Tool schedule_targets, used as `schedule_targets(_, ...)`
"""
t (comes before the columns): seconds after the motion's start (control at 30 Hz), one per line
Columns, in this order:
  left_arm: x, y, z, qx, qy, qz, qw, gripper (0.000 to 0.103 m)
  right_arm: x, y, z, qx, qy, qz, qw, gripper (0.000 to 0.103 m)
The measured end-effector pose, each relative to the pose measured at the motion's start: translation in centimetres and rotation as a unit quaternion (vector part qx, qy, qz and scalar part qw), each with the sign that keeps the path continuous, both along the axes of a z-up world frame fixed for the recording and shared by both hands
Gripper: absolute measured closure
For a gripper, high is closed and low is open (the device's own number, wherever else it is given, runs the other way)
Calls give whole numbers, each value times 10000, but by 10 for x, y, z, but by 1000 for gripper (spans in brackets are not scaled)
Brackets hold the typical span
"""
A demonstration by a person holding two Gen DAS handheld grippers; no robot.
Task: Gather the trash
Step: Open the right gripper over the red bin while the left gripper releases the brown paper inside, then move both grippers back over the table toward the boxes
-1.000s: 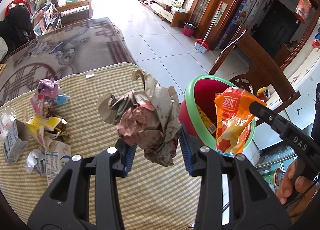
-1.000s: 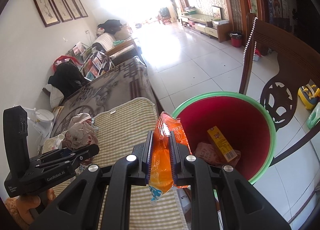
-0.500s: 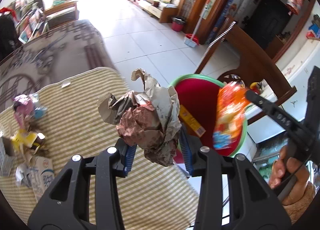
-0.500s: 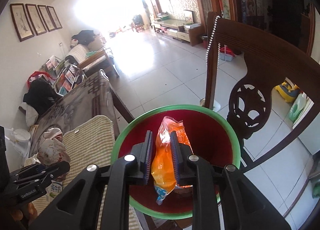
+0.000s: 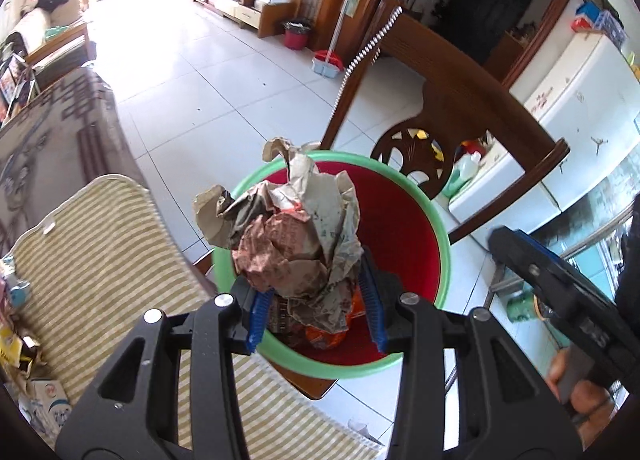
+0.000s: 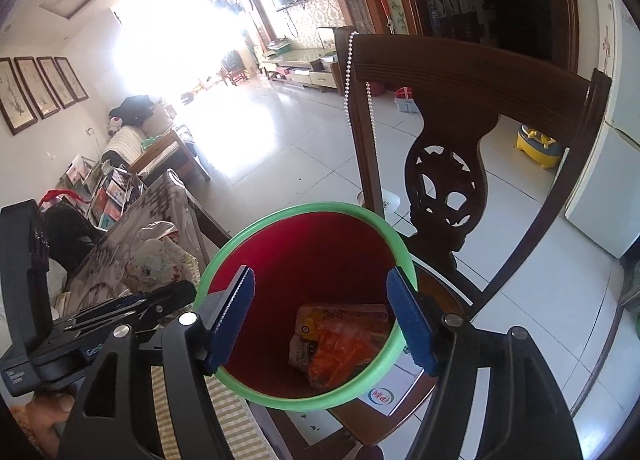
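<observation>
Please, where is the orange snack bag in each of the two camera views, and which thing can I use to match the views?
Left wrist: orange snack bag low in the centre, mostly hidden behind the crumpled paper held in the left tongs.
Right wrist: lower centre, at the bin's bottom, between the open right tongs.
Shared landmark: green-rimmed red bin.

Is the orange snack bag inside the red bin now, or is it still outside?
Inside. The orange snack bag lies on the bottom of the red bin, and the right gripper is open above it.
</observation>
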State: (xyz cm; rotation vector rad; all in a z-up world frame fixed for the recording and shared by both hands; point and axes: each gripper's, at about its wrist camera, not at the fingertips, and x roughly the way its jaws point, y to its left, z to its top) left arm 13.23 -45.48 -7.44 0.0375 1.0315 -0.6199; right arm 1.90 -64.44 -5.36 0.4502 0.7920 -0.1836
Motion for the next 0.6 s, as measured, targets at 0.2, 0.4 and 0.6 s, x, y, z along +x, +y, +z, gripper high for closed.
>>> schedule_targets(0.2, 5, -18, -8, 107, 39, -152, 9998, 63, -15, -2, 2, 18, 41, -130, 9999, 35)
schedule_targets(0.4, -2, -3, -2, -74, 16, 158, 9998, 34, -18, 7, 4, -3, 10, -93, 10000, 35)
schedule_targets(0.6, -30, 55, 3, -318, 119, 852, 9958, 30, -15, 28, 7, -22, -16, 104, 9999, 35)
